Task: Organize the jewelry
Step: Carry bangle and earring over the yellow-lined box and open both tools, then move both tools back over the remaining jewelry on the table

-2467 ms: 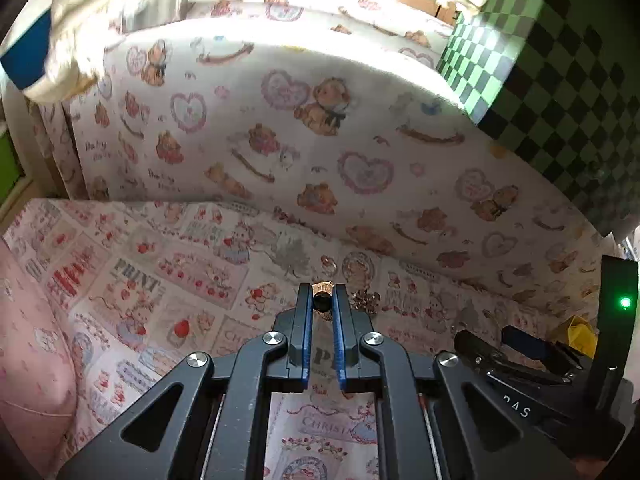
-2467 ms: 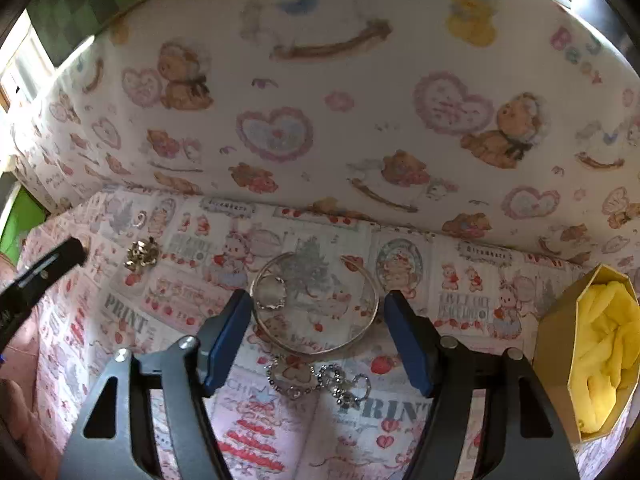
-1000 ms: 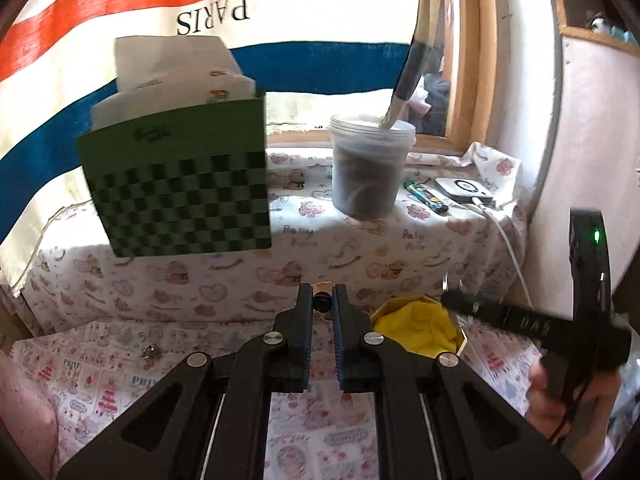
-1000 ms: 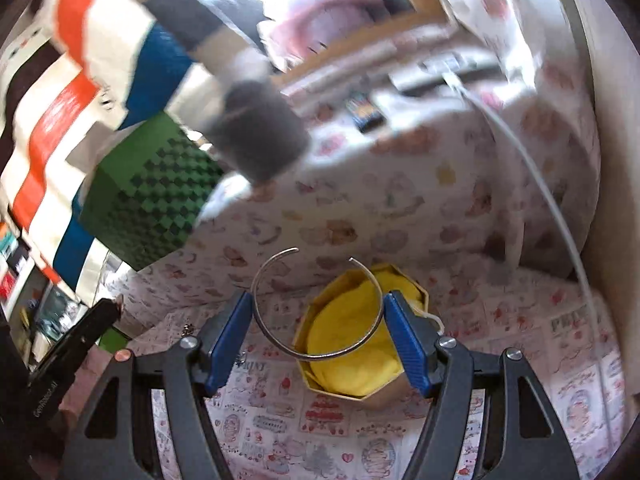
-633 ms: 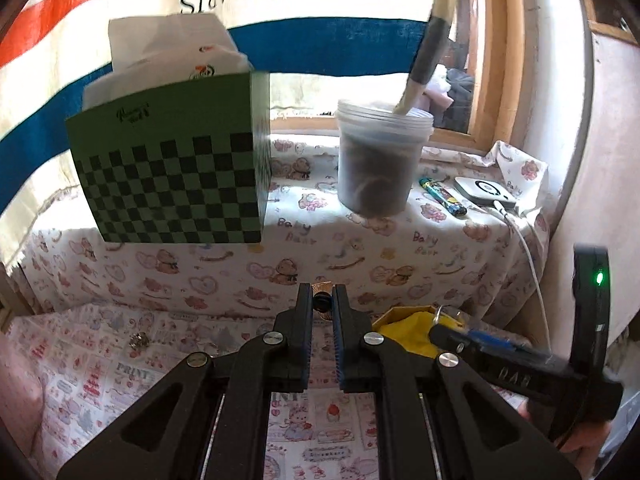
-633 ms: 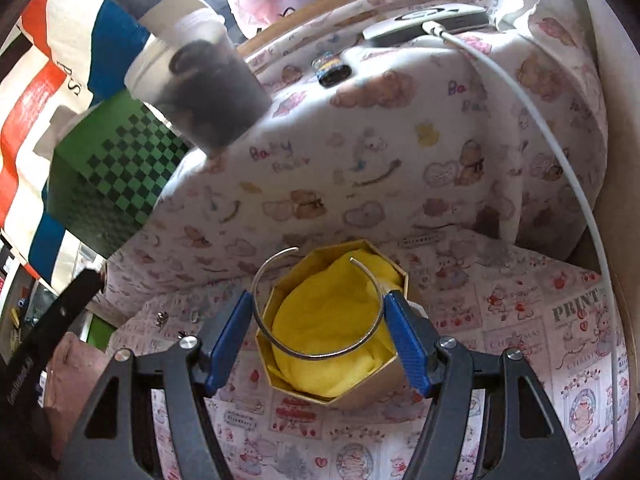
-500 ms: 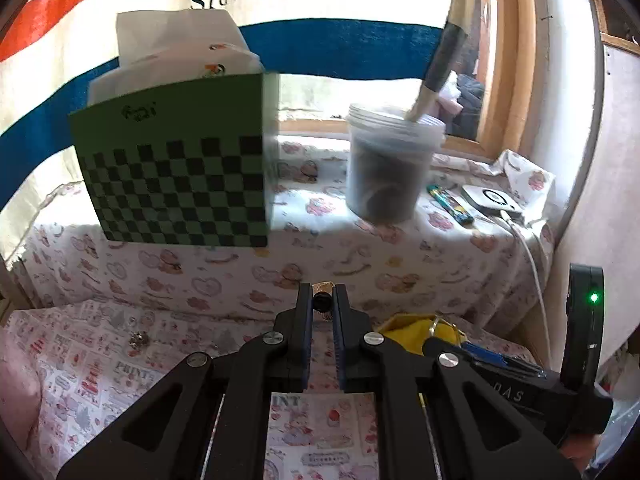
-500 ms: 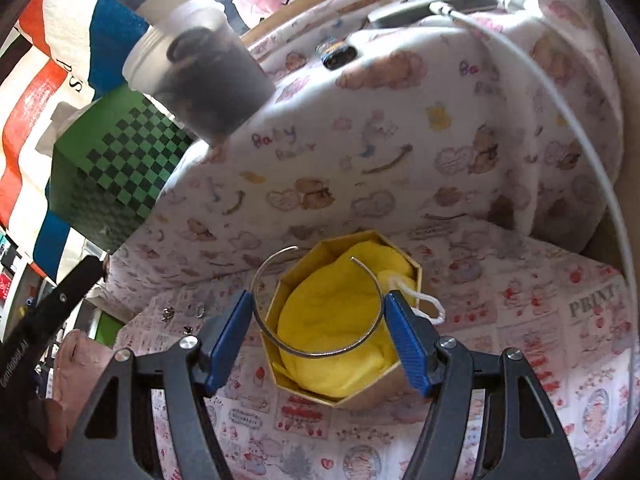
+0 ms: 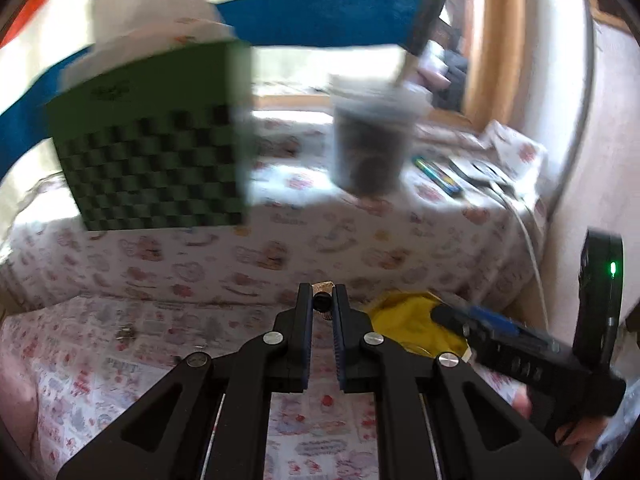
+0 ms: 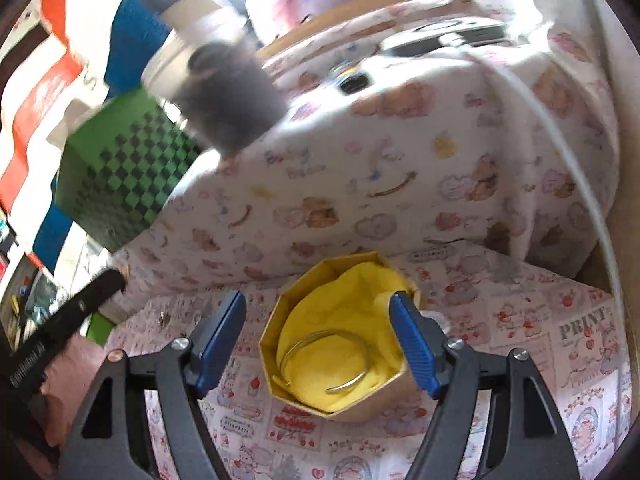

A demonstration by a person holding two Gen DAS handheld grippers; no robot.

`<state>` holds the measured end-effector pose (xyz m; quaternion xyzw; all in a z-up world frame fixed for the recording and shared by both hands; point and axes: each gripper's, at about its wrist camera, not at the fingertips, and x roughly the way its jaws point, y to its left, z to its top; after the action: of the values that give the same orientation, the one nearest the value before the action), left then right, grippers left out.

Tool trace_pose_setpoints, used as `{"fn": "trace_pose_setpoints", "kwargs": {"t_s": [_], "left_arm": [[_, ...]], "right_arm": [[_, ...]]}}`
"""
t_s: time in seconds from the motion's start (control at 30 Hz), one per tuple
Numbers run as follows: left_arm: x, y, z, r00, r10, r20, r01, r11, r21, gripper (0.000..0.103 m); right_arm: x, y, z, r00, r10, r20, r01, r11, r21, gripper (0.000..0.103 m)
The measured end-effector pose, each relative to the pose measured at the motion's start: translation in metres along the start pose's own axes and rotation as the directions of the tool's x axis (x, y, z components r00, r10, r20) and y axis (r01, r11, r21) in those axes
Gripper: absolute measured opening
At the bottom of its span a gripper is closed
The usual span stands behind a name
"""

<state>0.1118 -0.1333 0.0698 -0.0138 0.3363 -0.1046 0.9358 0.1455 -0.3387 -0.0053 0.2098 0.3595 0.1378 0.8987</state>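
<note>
- Printed cloth [image 10: 520,392] with cartoon figures is spread over the surface, and a raised ledge behind it is draped in bear-patterned fabric [image 10: 400,184].
- On the ledge, a green checkered box [image 9: 156,160] and a dark tub [image 9: 370,144] are seen, both blurred; a white cable [image 10: 568,148] is run down the ledge's right side.
- An octagonal box [image 10: 344,410] lined with yellow cloth [image 10: 340,312] is set on the printed cloth, near the ledge.
- A silver bangle [image 10: 326,360] is seen lying inside the box on the yellow cloth, free of both pads.
- The right gripper [image 10: 320,342] is spread wide above the box, one blue pad at each side.
- The left gripper [image 9: 322,308] is pressed nearly together, pinching a small dark earring [image 9: 322,300] at its tips.
- A small silver piece [image 9: 125,334] is left on the cloth, well to the left.
</note>
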Motion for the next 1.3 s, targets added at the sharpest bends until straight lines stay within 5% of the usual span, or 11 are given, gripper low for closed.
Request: {"fn": "trace_pose_setpoints", "kwargs": {"t_s": [0.1,0.23,0.4,0.6,0.87,1.0,1.17,1.3], "left_arm": [[0.02,-0.015,-0.001,0.993,-0.077,-0.087,0.079,0.997,0.01,0.008],[0.061,-0.034,-0.009,0.957,-0.184,-0.225,0.181,0.983,-0.033,0.008],[0.091,-0.046,-0.02,0.91,-0.274,-0.31,0.251,0.961,-0.112,0.009],[0.094,-0.048,-0.023,0.917,-0.259,-0.302,0.239,0.966,-0.1,0.019],[0.047,-0.039,-0.016,0.977,-0.113,-0.182,0.115,0.993,0.0,0.023],[0.03,-0.012,-0.008,0.991,-0.052,-0.125,0.052,0.999,-0.002,0.028],[-0.016,0.018,-0.008,1.0,0.005,0.001,-0.005,1.0,0.001,0.05],[-0.053,0.035,-0.012,0.991,0.069,0.112,-0.075,0.996,0.043,0.07]], "right_arm": [[-0.01,-0.017,0.005,0.998,-0.031,0.055,0.027,0.998,0.065,0.072],[-0.013,-0.042,0.01,0.998,-0.014,0.056,0.005,0.988,0.157,0.073],[-0.012,-0.059,0.01,0.999,-0.008,0.047,-0.002,0.977,0.214,0.073],[-0.013,-0.057,0.009,0.999,-0.011,0.05,0.0,0.979,0.206,0.076],[-0.015,-0.039,0.009,0.998,-0.018,0.053,0.01,0.989,0.148,0.079],[-0.016,-0.015,0.006,0.998,-0.019,0.054,0.015,0.998,0.065,0.08],[-0.021,0.014,-0.001,0.997,-0.012,0.082,0.015,0.999,-0.031,0.083],[-0.026,0.037,-0.008,0.994,-0.016,0.109,0.029,0.993,-0.114,0.084]]}}
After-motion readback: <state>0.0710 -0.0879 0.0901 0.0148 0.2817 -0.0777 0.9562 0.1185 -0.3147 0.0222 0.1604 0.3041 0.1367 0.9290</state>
